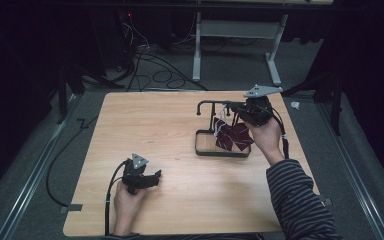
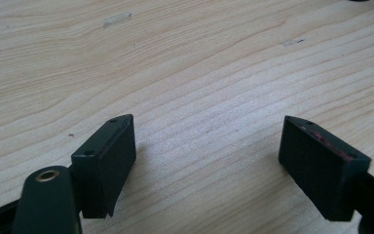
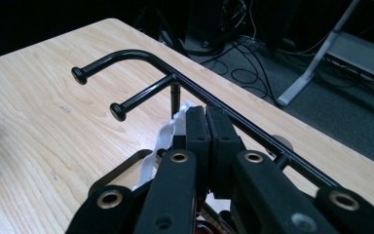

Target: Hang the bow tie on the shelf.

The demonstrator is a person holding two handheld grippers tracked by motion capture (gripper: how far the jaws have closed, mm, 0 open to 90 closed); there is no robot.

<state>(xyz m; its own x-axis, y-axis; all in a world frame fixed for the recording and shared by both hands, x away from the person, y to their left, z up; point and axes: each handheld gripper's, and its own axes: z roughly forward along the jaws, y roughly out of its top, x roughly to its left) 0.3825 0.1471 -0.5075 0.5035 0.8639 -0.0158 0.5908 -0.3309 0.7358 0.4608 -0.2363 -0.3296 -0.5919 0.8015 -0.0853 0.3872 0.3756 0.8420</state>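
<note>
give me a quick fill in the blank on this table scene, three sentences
1. The jaws of the left hand-held gripper stand ____ over bare wood.
2. The right hand-held gripper is shut on a white ____ beside the black metal stand.
3. In the high view, a dark red bag hangs over the stand's ____.

Missing words: open; strap; base

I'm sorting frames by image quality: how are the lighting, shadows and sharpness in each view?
High view: the table is evenly lit, the room around it dark, and the picture soft. Left gripper view: crisp wood grain, with a soft shadow beside the left gripper. Right gripper view: the rack is sharp and glinting; the near right gripper is blurred.
</note>
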